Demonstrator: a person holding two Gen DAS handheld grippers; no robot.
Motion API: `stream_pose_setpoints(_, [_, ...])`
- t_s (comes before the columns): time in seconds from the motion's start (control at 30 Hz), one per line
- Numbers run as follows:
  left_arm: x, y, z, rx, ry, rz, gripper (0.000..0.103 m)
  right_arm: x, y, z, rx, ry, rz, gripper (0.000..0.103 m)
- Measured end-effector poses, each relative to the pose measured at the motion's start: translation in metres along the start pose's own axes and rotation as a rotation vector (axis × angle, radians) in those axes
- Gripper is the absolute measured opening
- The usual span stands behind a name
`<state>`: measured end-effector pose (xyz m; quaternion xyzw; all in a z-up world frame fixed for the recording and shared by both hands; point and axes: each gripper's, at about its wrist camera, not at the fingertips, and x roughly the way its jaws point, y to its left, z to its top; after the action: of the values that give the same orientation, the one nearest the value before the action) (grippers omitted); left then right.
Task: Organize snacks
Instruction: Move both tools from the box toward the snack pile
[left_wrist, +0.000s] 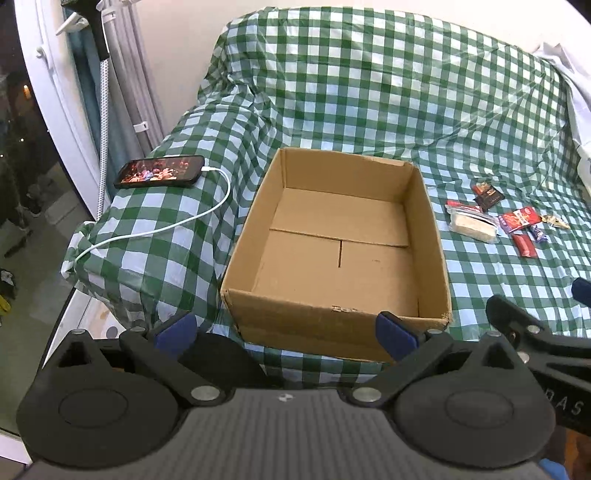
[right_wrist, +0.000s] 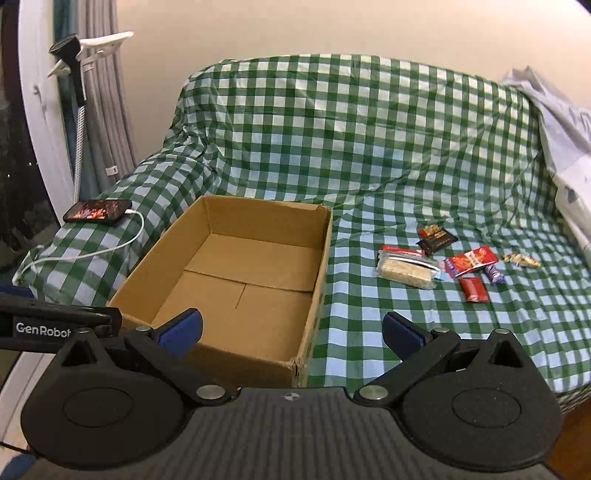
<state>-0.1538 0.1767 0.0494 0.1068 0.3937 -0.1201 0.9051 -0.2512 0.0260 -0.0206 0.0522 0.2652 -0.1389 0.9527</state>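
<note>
Snacks (right_wrist: 458, 264) lie in a loose cluster on the green checked cloth (right_wrist: 369, 147), toward its right side and well apart from the box. That cloth drapes the whole bed. On it, left of middle, sits my cardboard box (right_wrist: 236, 280), open-topped with bare flaps for a floor. A lit phone (left_wrist: 159, 172) rests near the cloth's left edge, its white cable (left_wrist: 155, 229) trailing off the side. Among the snacks, a clear pack of pale bars (right_wrist: 406, 269) is biggest, then red wrappers (right_wrist: 471, 260), a dark packet (right_wrist: 436, 238). My left gripper (left_wrist: 284, 330) holds its jaws wide apart before the box's near wall; my right gripper (right_wrist: 291, 328) is likewise spread, gripping nothing.
</note>
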Motion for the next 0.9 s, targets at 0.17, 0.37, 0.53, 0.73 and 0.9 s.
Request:
stream_pose_setpoints(0.17, [-0.010,-0.013,0.003,-0.002,-0.012,0.014,0.103,-0.009,-0.001,0.000,0.012,-0.008,-0.013,0.103])
stream_pose_setpoints(0.37, [-0.007,-0.012,0.001,-0.012,0.005,0.005,0.103,-0.008,0.002,-0.001,0.014,0.002,-0.014,0.103])
stream_pose_setpoints(0.53, [0.002,-0.010,0.000,-0.010,0.029,0.002,0.103,-0.006,0.001,-0.006,0.010,0.029,-0.010,0.103])
stream_pose_setpoints(0.73, [0.011,-0.007,0.001,-0.010,0.047,0.005,0.103,-0.004,0.007,-0.005,-0.008,0.040,-0.004,0.103])
stream_pose_setpoints(0.9, [0.017,-0.004,0.000,-0.009,0.061,0.001,0.103,-0.001,0.007,-0.002,-0.010,0.061,-0.002,0.103])
